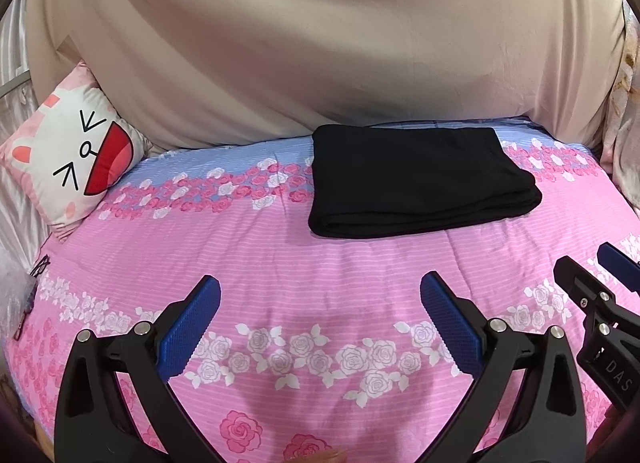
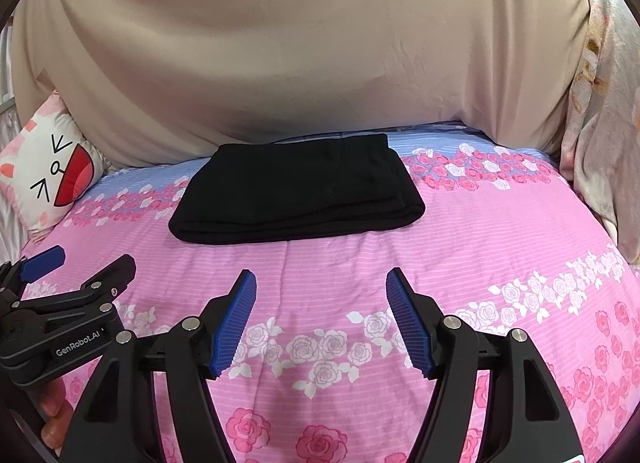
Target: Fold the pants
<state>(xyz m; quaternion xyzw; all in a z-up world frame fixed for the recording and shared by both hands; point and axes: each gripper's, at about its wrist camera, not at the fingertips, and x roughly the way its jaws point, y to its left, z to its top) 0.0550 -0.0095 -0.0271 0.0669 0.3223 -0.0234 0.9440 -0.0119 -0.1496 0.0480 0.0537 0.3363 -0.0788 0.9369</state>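
Note:
The black pants (image 1: 416, 179) lie folded into a compact rectangle on the far part of the pink floral bedspread (image 1: 320, 263), near the beige backdrop; they also show in the right wrist view (image 2: 296, 187). My left gripper (image 1: 320, 291) is open and empty, held above the bedspread well short of the pants. My right gripper (image 2: 320, 283) is open and empty too, also in front of the pants. Each gripper shows at the edge of the other's view: the right one (image 1: 592, 271) and the left one (image 2: 80, 267).
A cat-face cushion (image 1: 72, 159) leans at the bed's far left. A beige sheet (image 1: 320, 43) hangs behind the bed. Patterned fabric (image 2: 600, 111) hangs at the right. A small dark item (image 1: 40, 265) lies at the left bed edge.

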